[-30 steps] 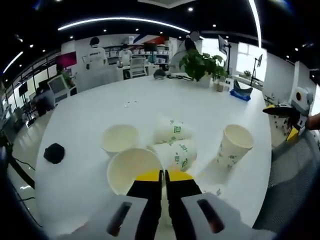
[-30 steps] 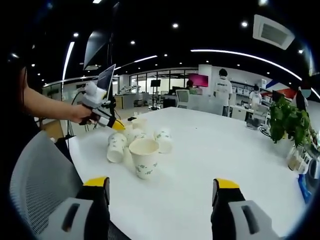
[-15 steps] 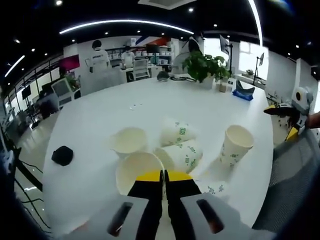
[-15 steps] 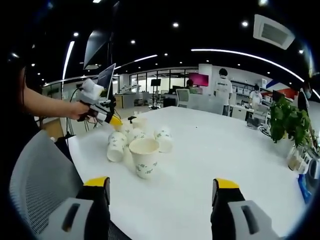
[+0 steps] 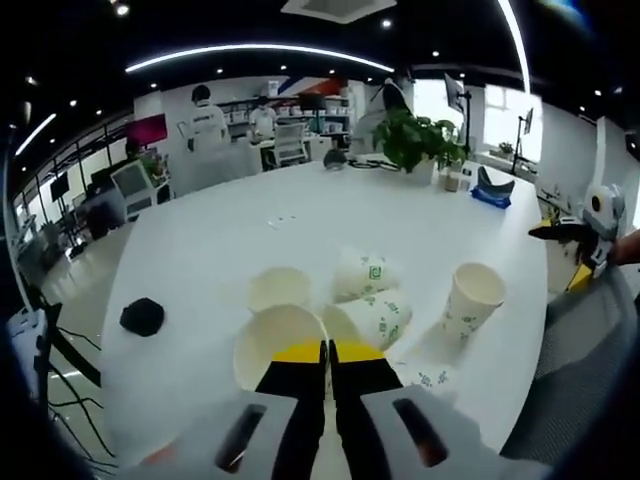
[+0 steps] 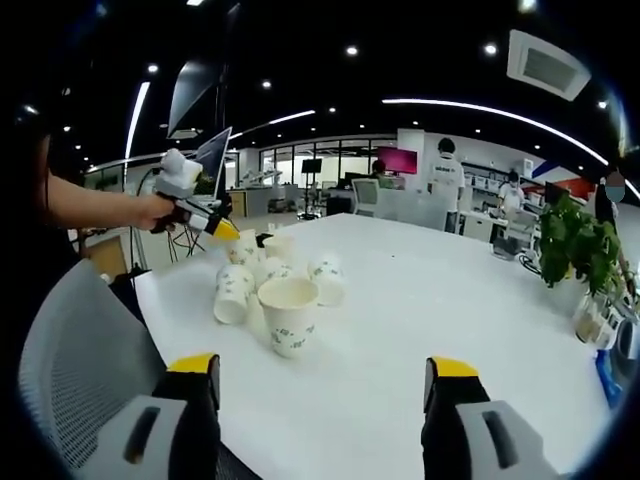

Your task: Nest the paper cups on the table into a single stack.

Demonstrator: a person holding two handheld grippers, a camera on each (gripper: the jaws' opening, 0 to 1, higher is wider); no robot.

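Several white green-printed paper cups [image 5: 370, 318] clustered — left hand-held gripper [image 5: 326, 349] pinching one cup's rim, right hand-held gripper [image 6: 320, 372] spread wide.

The left tongs [image 5: 327, 352] have their yellow-tipped jaws pressed together, pinching a cup's rim, gripped by a bare forearm [image 6: 95, 208]. The right tongs [image 6: 318, 375] hang with jaws spread wide apart.

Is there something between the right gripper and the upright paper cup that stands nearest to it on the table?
Nothing visible. The right gripper, jaws wide apart, faces the upright white paper cup with green print across bare white table. The other cups lie behind that cup.
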